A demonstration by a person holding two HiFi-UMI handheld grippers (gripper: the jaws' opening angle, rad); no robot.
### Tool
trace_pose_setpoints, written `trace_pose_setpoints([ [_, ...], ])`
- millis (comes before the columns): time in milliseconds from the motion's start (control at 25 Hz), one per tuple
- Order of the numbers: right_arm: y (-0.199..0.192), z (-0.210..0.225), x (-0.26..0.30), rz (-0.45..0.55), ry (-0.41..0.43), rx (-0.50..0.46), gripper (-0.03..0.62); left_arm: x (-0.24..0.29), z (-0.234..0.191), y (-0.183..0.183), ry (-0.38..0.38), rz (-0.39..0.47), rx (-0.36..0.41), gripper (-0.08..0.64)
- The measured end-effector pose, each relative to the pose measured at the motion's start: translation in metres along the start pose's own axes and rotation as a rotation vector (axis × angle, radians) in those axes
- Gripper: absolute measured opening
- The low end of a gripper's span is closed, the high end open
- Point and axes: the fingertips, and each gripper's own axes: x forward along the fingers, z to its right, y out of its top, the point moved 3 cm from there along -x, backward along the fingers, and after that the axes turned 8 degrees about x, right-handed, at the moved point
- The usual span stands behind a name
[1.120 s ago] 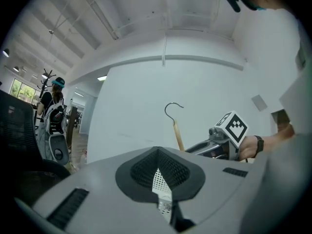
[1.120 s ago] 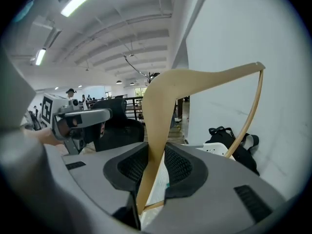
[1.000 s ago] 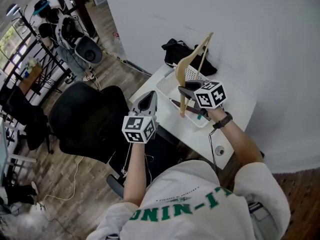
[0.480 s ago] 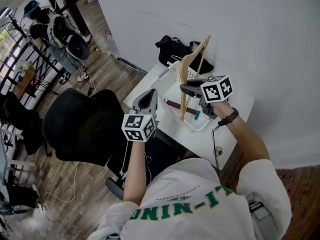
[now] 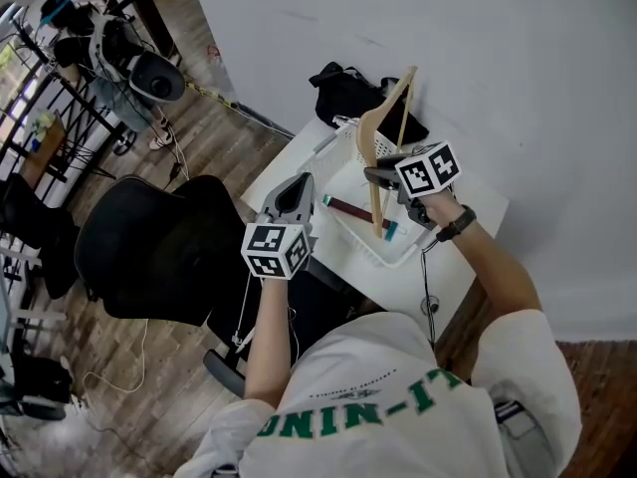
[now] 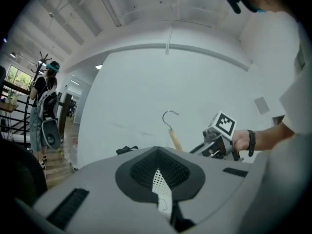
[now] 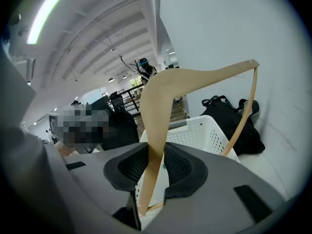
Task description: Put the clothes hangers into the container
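Starting at the left, a black office chair (image 5: 149, 257) stands on the floor well off the basket's left side. Your left gripper (image 5: 296, 183) hovers just left of the basket, with its jaws drawn together on nothing. The white perforated basket (image 5: 350, 235) sits on a white table (image 5: 468, 217), and a dark bar with a teal tip (image 5: 350, 207) lies on the basket's floor. Behind the basket, a black bag (image 5: 343, 86) rests against the wall. Above the basket's right half, your right gripper (image 5: 378, 177) is clamped on a wooden hanger (image 5: 376, 132).

Only your left gripper view shows the hanger's thin metal hook plainly, curling up from the wooden neck. Only your right gripper view shows the grip itself, with the black pads pressed on either face of one flat arm, close to its lower end. Your head view alone shows the whole hanger against the basket.

The hanger is pale, bare wood. It stands on end, with one tip high above the rim and the other down among the basket's walls. A slim round crossbar joins the two tips. You cannot tell whether the lower tip touches the basket's floor.
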Motion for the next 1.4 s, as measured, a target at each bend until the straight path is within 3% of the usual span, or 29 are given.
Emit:
trace_pose_setpoints([
  [240, -0.033, 0.032, 0.044, -0.13, -0.064, -0.011, 0.114, 0.004, -0.006, -0.007, 0.022, -0.022, -0.016, 0.003],
  [600, -0.088, 0.06, 0.106, -0.368, -0.183, -0.174, 0.106, -0.003, -0.023, -0.026, 0.069, -0.057, -0.047, 0.003],
  [800, -0.109, 0.074, 0.132, -0.444, -0.215, -0.178, 0.106, -0.014, -0.025, -0.034, 0.095, -0.07, -0.06, 0.003],
  [840, -0.112, 0.075, 0.135, -0.452, -0.214, -0.165, 0.115, -0.017, -0.026, -0.035, 0.101, -0.073, -0.061, 0.003],
  [880, -0.114, 0.075, 0.138, -0.455, -0.211, -0.146, 0.168, -0.02, -0.026, -0.037, 0.107, -0.076, -0.061, 0.003],
  [960, -0.114, 0.074, 0.141, -0.444, -0.205, -0.115, 0.335, -0.026, -0.029, -0.039, 0.117, -0.079, -0.058, 0.003],
  [1000, -0.112, 0.073, 0.141, -0.435, -0.205, -0.112, 0.371, -0.029, -0.03, -0.04, 0.121, -0.079, -0.057, 0.003],
  [1400, -0.084, 0.038, 0.103, -0.282, -0.191, -0.156, 0.368, -0.069, -0.031, -0.038, 0.179, -0.062, -0.062, 0.003],
])
